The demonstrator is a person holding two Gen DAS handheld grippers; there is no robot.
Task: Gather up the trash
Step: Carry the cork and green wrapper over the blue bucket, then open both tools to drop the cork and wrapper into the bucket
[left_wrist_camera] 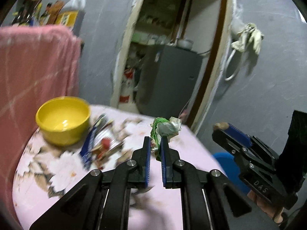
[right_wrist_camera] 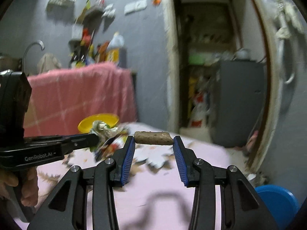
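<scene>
Nearest the lens in the left wrist view, the left gripper is clamped tight on one crumpled green-and-white wrapper, which is held up above the table's far edge. In the right wrist view the right gripper is closed on one brown cork-like block, pinched end to end between the two blue pads, lifted clear of the cloth.

Both grippers are seen side by side over one table covered with a pink floral cloth. On the cloth, toward the far left corner, one yellow bowl is parked, looking empty as far as can be told. Just beside it one flattened blue-and-white snack packet is lying, too blurred for the print to be read. So two pieces of trash are held and one is left on the table.

One blue round thing is spotted low beyond the table's right edge; whether it's a bin or a stool can't be told. One pink checked cloth is draped behind the bowl. One grey fridge-like cabinet is seen through the one doorway, and one pale rag is hung on the wall.
</scene>
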